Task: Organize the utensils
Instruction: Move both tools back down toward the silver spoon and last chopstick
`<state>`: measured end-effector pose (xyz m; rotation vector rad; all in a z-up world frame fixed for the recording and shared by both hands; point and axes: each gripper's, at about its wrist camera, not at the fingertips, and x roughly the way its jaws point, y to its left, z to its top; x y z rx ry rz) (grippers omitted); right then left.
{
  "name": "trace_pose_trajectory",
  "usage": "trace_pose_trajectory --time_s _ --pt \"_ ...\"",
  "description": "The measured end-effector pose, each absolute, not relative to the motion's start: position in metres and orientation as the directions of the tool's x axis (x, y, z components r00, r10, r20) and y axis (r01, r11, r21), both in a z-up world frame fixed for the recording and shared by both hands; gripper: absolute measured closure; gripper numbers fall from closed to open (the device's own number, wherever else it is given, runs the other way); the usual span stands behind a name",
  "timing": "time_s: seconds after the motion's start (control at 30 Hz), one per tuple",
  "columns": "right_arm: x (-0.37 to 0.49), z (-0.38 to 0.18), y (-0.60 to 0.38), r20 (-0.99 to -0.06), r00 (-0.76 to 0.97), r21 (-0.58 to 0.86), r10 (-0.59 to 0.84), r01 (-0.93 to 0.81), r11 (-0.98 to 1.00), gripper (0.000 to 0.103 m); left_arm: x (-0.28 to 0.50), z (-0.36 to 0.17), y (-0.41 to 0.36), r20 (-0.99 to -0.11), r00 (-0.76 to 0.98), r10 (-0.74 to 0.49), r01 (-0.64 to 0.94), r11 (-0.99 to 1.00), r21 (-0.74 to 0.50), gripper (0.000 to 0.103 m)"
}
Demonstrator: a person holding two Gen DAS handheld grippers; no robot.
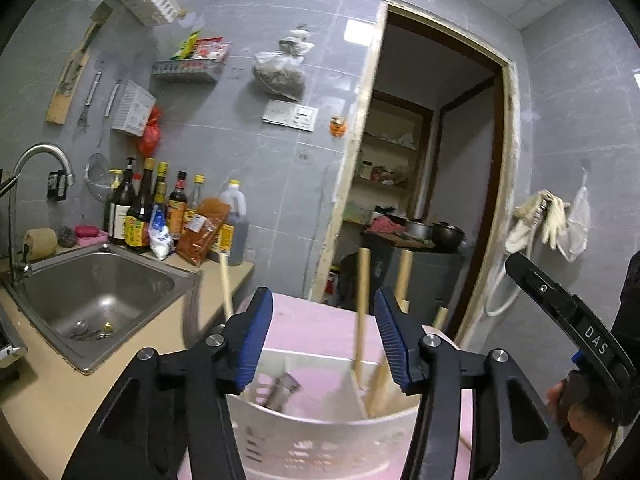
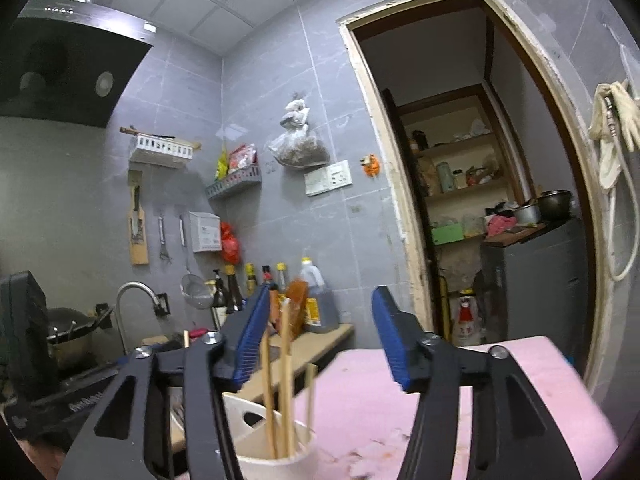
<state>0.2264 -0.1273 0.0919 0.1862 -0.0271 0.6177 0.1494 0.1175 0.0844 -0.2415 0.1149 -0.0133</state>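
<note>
Just now both tongs stand apart with nothing between their blue pads. The left gripper (image 1: 324, 336) hangs level over the white utensil holder (image 1: 320, 436), jaws at a middling spread, and the wooden chopsticks (image 1: 362, 312) show through the gap, apart from the pads. The right gripper (image 2: 320, 338) is equally parted; in its view the chopsticks (image 2: 286, 376) rise just inside its left pad, though I cannot tell whether they brush it.

The holder (image 2: 276, 452) is a perforated white cup with a divider, standing on a pink board (image 2: 460, 392). The sticks lean loosely against its wall, tips down, which reads as dropped in rather than arranged; a metal utensil (image 1: 282, 390) lies in the neighbouring compartment, probably to keep kinds separate.

The person's hand (image 1: 580, 412) holds the right tool at the edge of the left view, close by, so both tools share the one cup.

Beyond the board lie the steel sink (image 1: 100, 304), a row of sauce bottles (image 1: 160, 208) on the counter, and an open doorway (image 1: 432, 168).
</note>
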Motion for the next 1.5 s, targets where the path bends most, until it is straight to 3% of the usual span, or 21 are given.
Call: trace_pose_trajectory --time_s 0.03,0.1,0.27,0.4,0.43,0.83,1.33,1.43,1.5 --pt "0.224 0.092 -0.134 0.071 0.823 0.159 0.563 -0.567 0.808 0.047 0.148 0.085 0.111 -0.126 0.991 -0.036 0.007 0.974 -0.225 0.053" --pt "0.219 0.093 -0.148 0.056 0.837 0.15 0.545 -0.547 0.824 0.033 0.146 0.087 0.1 -0.143 0.988 -0.055 0.024 0.978 -0.207 0.048" --pt "0.204 0.089 -0.184 0.006 0.868 0.12 0.496 -0.493 0.862 0.023 0.14 0.079 0.073 -0.173 0.979 -0.104 0.07 0.979 -0.19 0.028" --pt "0.198 0.075 -0.213 -0.083 0.881 0.113 0.467 -0.457 0.882 0.003 0.141 0.069 0.051 -0.223 0.963 -0.149 0.113 0.98 -0.166 0.025" --pt "0.196 0.072 -0.219 -0.098 0.884 0.112 0.457 -0.446 0.888 0.002 0.142 0.066 0.045 -0.24 0.957 -0.161 0.124 0.979 -0.16 0.025" --pt "0.178 0.033 -0.276 -0.268 0.892 0.086 0.364 -0.355 0.931 0.002 0.152 0.027 -0.005 -0.382 0.897 -0.223 0.196 0.975 -0.109 0.025" --pt "0.177 -0.002 -0.272 -0.486 0.794 0.011 0.367 -0.414 0.91 0.002 0.176 -0.004 -0.035 -0.58 0.792 -0.192 0.221 0.975 -0.022 0.025" --pt "0.185 -0.01 -0.269 -0.549 0.755 0.005 0.359 -0.427 0.904 0.004 0.186 -0.014 -0.04 -0.635 0.752 -0.178 0.222 0.975 -0.01 0.025" --pt "0.19 -0.014 -0.265 -0.585 0.725 0.005 0.363 -0.444 0.896 0.011 0.192 -0.018 -0.042 -0.663 0.728 -0.176 0.222 0.975 -0.015 0.025"
